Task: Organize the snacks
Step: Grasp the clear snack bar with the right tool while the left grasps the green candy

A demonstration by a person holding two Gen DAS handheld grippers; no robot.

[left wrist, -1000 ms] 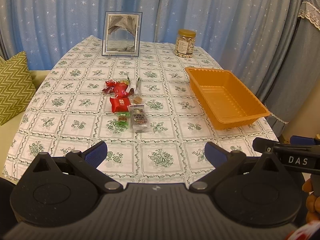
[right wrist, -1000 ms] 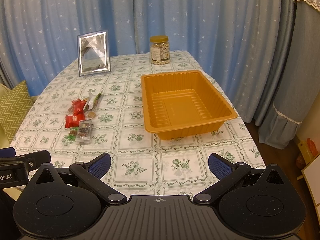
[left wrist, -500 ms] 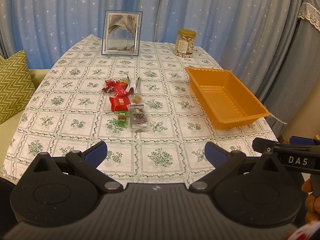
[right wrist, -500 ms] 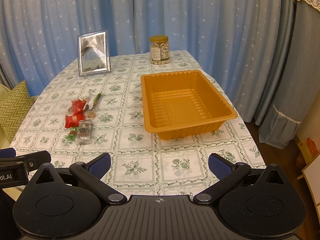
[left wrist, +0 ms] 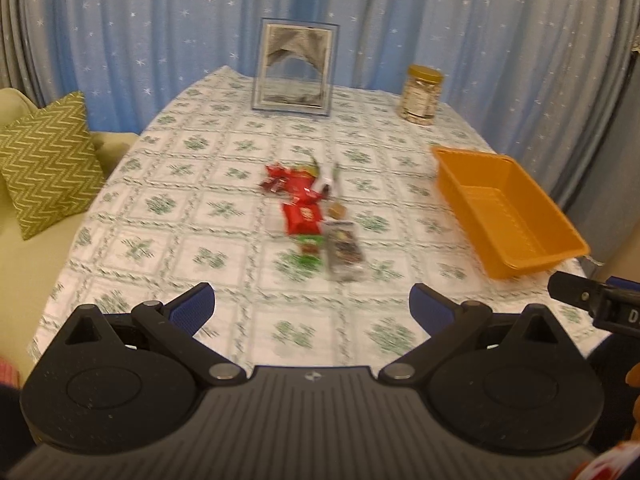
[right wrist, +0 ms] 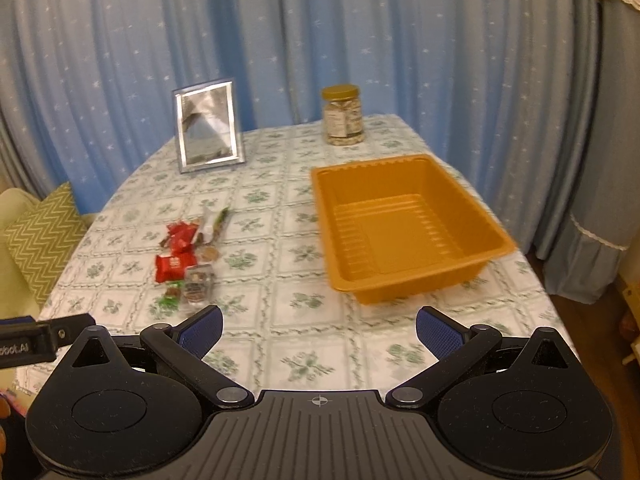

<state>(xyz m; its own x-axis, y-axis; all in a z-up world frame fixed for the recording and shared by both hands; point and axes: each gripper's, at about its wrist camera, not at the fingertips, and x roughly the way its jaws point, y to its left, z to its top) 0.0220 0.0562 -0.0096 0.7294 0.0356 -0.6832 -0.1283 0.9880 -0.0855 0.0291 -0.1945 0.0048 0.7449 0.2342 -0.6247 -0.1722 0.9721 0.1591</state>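
A cluster of wrapped snacks [left wrist: 310, 208] lies mid-table: red packets [left wrist: 302, 216], a clear packet with dark contents [left wrist: 344, 252], green-wrapped sweets [left wrist: 308, 258] and a small brown piece [left wrist: 337, 211]. The same snack cluster [right wrist: 186, 258] shows left of centre in the right wrist view. An orange plastic tray [right wrist: 404, 228] stands empty on the right side, also seen as the orange tray [left wrist: 508, 216] in the left wrist view. My left gripper [left wrist: 312, 308] hangs open above the near table edge, short of the snacks. My right gripper [right wrist: 318, 330] is open too, in front of the tray.
A silver picture frame [left wrist: 296, 68] and a gold-lidded jar [left wrist: 420, 94] stand at the far end of the floral tablecloth [left wrist: 192, 208]. Blue starred curtains close the back. A green zigzag cushion [left wrist: 44, 164] lies on a sofa to the left.
Both grippers have moved forward and tilted up, so the table sits lower in view and closer. Both views are slightly blurred. Snacks and tray have not moved.
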